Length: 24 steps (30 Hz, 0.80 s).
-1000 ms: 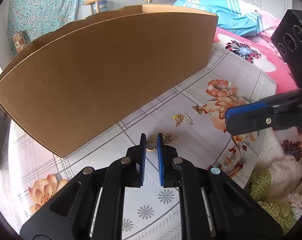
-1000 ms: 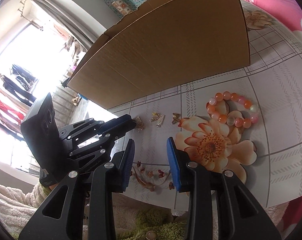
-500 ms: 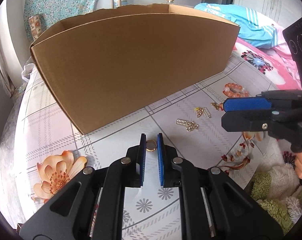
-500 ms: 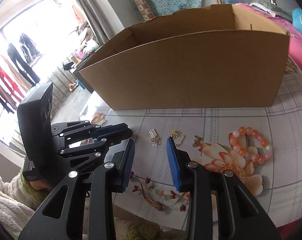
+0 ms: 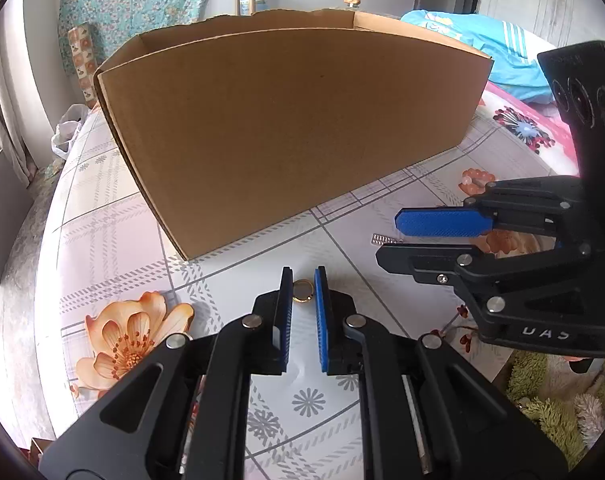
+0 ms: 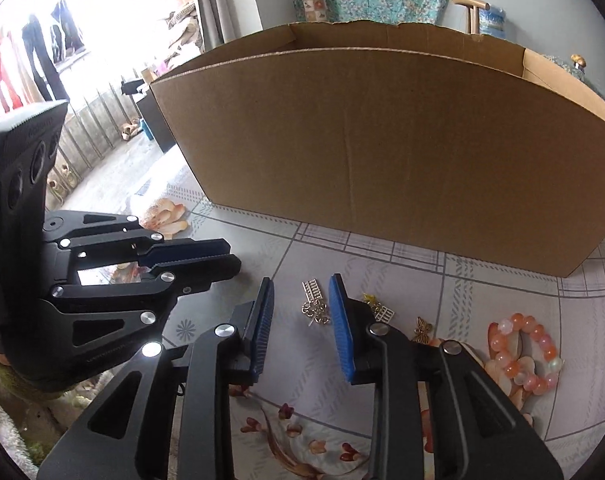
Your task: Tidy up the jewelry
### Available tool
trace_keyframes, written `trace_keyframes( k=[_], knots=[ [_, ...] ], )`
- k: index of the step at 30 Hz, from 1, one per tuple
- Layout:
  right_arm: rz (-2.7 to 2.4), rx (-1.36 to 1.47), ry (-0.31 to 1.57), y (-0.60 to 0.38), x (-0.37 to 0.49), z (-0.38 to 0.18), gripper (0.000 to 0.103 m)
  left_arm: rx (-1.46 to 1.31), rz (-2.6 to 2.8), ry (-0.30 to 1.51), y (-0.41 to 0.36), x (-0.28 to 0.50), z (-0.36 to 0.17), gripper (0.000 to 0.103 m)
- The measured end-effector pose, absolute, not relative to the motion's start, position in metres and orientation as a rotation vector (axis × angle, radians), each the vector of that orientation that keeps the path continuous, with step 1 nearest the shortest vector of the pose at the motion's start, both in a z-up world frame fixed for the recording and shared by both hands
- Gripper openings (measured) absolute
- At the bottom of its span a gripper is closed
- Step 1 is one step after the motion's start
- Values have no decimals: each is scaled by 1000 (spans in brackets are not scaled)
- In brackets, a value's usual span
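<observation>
My left gripper [image 5: 302, 278] is shut on a small gold ring [image 5: 302, 291] and holds it above the table, in front of the open cardboard box [image 5: 290, 128]. My right gripper [image 6: 301, 286] is open, low over a gold earring [image 6: 315, 303] that lies between its fingers. More gold pieces [image 6: 379, 307], a butterfly charm [image 6: 422, 328] and an orange bead bracelet [image 6: 524, 354] lie to its right. The right gripper [image 5: 398, 236] shows in the left wrist view, the left gripper [image 6: 226, 256] in the right wrist view. The box [image 6: 382, 152] stands behind both.
The table has a floral, tiled-pattern cloth [image 5: 114, 216]. A green shaggy rug [image 5: 558, 400] lies beyond the near edge at the right. A bed with pink bedding [image 5: 522, 120] and a blue garment [image 5: 494, 52] is behind the box.
My left gripper has lifted the ring off the table and drawn back toward the left. My right gripper has come down over the earring. The view of the box has swung.
</observation>
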State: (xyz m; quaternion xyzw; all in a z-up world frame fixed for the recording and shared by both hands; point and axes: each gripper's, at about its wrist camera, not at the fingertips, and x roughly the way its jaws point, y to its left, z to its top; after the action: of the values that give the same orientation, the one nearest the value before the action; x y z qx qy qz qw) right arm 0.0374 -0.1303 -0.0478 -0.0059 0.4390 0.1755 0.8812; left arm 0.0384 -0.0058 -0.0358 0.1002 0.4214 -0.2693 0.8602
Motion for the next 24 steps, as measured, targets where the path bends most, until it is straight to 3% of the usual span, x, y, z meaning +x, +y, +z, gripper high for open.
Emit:
trace_keyframes(
  k=[9,24],
  knots=[
    [339,-38,928,-129,33,-50,5,186,-557,880,-4,38,-36,10],
    [387,186,852,-168,15,-7,4,131,-560,868,7,39,-38,10]
  ],
)
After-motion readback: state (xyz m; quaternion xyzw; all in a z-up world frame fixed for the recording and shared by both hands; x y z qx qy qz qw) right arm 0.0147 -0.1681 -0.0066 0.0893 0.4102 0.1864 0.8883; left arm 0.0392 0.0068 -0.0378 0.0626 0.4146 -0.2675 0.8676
